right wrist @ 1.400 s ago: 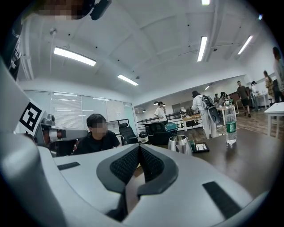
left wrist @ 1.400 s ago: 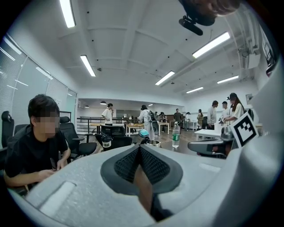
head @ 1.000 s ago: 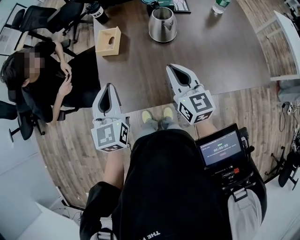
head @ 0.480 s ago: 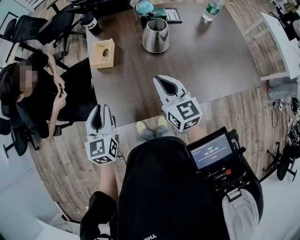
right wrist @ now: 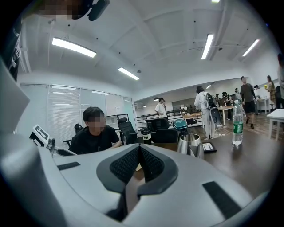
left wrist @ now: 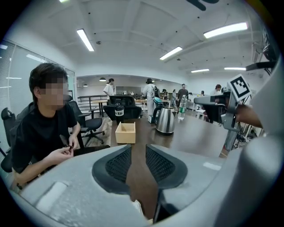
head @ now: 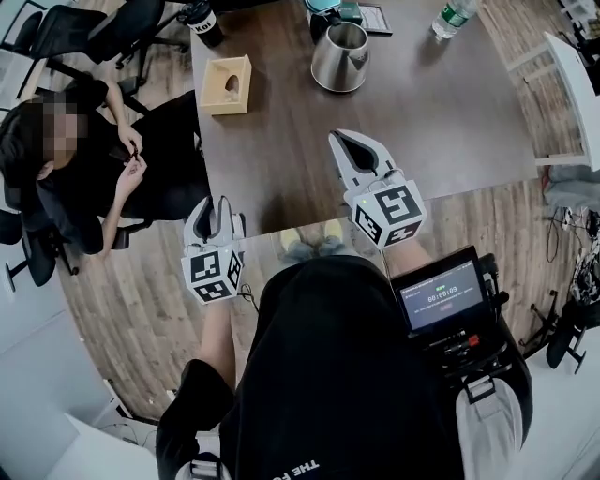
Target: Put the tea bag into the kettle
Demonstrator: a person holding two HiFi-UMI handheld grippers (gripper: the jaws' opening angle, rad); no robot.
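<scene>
The steel kettle (head: 339, 56) stands with its lid off at the far side of the dark table (head: 422, 122); it also shows in the left gripper view (left wrist: 165, 120) and the right gripper view (right wrist: 191, 145). No tea bag can be made out. My left gripper (head: 217, 201) hangs low at the table's near edge, pointing at the wooden box (left wrist: 125, 132). Its jaws have just been opening, and a narrow gap with nothing in it shows between them (left wrist: 138, 148). My right gripper (head: 347, 141) is over the table's near part, aimed toward the kettle, its pads (right wrist: 153, 164) meeting at the tips and empty.
The open wooden box (head: 228, 84) sits on the table's left side. A seated person (head: 75, 159) is close to the table's left edge. A black cup (head: 202, 19), a water bottle (head: 457, 14) and a dark green object (head: 328, 7) stand at the back. A white table (head: 574, 84) is on the right.
My left gripper has sunk and drawn back from over the table to its near edge, and its jaws have parted slightly. The right gripper has shifted a little sideways.
</scene>
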